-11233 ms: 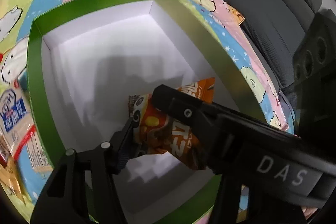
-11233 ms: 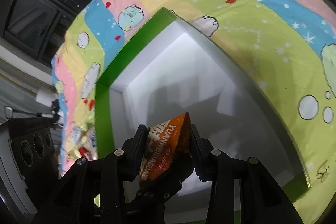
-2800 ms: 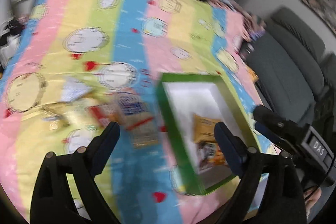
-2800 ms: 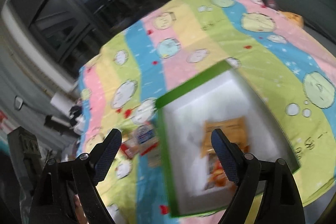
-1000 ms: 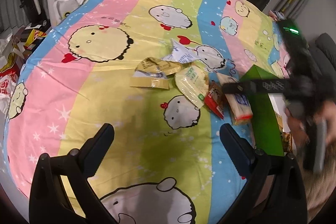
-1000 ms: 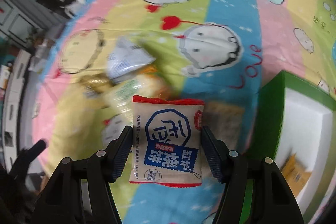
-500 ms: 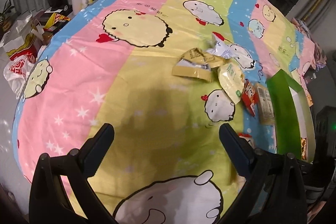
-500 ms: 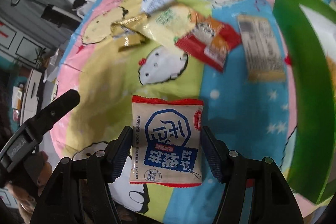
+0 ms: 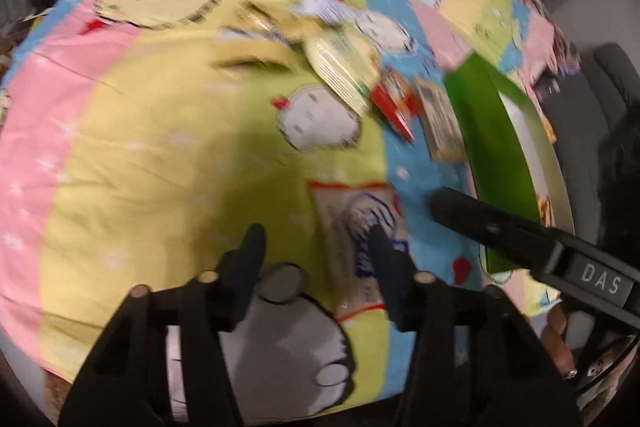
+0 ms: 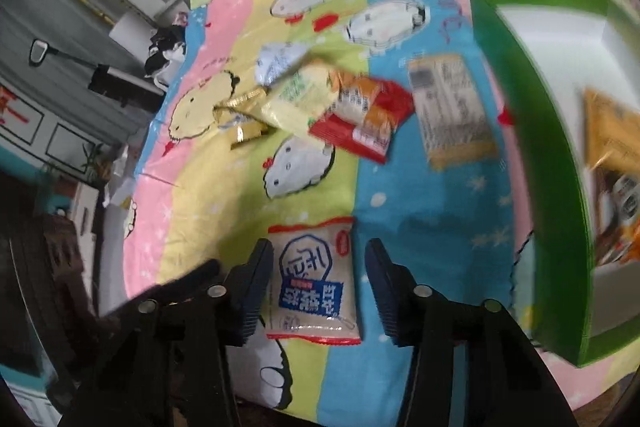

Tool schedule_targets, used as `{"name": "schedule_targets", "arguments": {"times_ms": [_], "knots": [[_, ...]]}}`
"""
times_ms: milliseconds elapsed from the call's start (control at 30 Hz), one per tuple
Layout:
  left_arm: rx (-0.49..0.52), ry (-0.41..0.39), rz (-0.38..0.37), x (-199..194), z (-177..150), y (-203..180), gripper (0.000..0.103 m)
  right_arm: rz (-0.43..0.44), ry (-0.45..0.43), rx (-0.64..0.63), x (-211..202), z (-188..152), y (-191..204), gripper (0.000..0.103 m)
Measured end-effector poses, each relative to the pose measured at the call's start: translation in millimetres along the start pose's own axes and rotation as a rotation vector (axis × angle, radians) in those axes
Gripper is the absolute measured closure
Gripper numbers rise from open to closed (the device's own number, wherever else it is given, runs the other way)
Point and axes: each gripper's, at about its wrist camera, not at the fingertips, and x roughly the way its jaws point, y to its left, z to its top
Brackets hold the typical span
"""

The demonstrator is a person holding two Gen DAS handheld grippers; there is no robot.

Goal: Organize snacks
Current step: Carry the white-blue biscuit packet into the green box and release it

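Red-edged and white, the snack packet [image 10: 312, 285] is seen lying flat on the striped bedsheet [image 10: 208, 187] between the spread fingers of the right gripper [image 10: 316, 275], which is open and holds nothing, while the left gripper [image 9: 316, 259], also open and empty, hovers over the same packet. Half a second earlier that packet was clamped in the right gripper, so it appears to have been set down short of the green box [image 10: 532, 131]. The step in hand looks like a re-grip or handover: a gripper would need to close on the packet and carry it to the box, where orange packets [image 10: 612, 147] already lie.
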Motion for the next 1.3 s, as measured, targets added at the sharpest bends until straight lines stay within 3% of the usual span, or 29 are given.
{"name": "schedule_targets", "arguments": {"times_ms": [200,300,500,667,933,1100,1300], "knots": [[0.033,0.041,0.024,19.4,-7.2,-13.0,0.060,0.002,0.078,0.021,29.6,-8.0,-8.4,0.054],[0.044,0.041,-0.002,20.6,-8.7,-15.7,0.070,0.022,0.081,0.018,35.1,-10.4,-8.5,0.060],[0.068,0.014,0.015,16.2,-11.5,-25.6,0.073,0.013,0.062,0.015,32.5,-12.8,-6.1,0.062],[0.131,-0.084,0.014,-9.8,-2.8,-53.4,0.074,0.034,-0.042,-0.003,-4.3,-6.8,-3.5,0.062],[0.282,-0.255,-0.056,-51.1,13.7,-119.7,0.075,0.015,-0.288,-0.031,-95.3,7.4,-9.3,0.062],[0.356,-0.284,-0.111,-49.7,29.0,-164.1,0.075,-0.028,-0.398,-0.004,-133.7,19.1,-32.4,0.062],[0.432,-0.271,-0.165,-19.8,47.7,-211.5,0.076,-0.081,-0.474,0.061,-155.7,36.8,-75.2,0.062]]}}
